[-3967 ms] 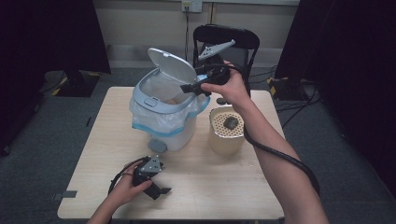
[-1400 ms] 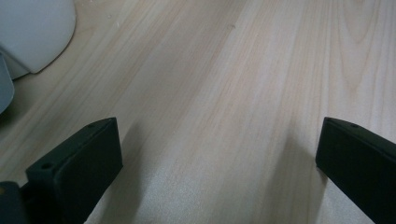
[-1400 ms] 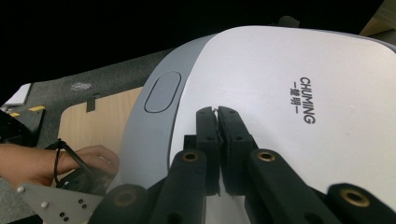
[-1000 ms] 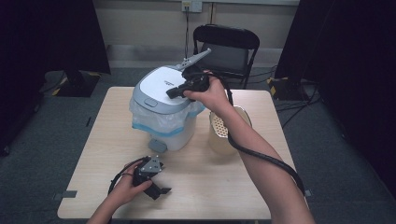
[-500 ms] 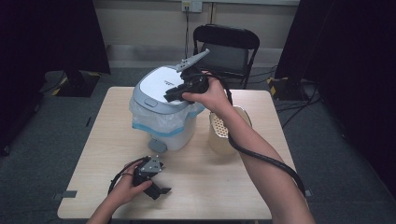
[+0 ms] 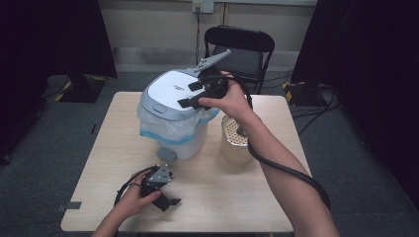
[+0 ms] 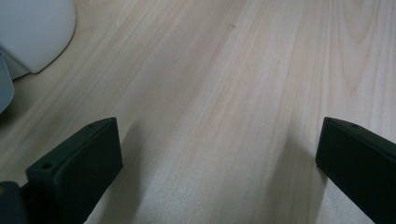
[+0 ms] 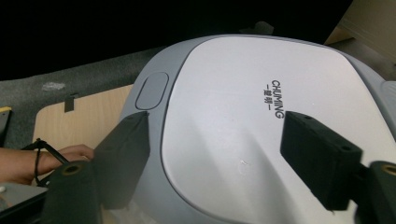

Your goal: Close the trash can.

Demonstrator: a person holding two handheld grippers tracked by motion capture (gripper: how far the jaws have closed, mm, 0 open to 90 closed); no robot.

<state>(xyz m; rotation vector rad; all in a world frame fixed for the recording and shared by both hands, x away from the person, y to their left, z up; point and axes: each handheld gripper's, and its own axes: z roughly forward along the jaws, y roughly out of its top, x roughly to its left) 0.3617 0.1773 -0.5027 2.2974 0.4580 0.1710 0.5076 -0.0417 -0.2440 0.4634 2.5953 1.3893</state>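
Observation:
A white and grey pedal bin with a plastic liner stands mid-table, its lid down. My right gripper hovers at the lid's right rear edge. In the right gripper view the right gripper is open, its jaws have just been opening, and nothing sits between them; the lid and its oval button lie beyond. My left gripper rests on the table near the front edge. In the left gripper view the left gripper is open over bare wood.
A beige cup with a perforated top stands just right of the bin, under my right forearm. A black folding chair is behind the table. The bin's base is close to the left gripper.
The bin lid, raised four seconds ago, is down now. The right gripper's jaws have spread apart above the lid. The left hand has stayed where it was.

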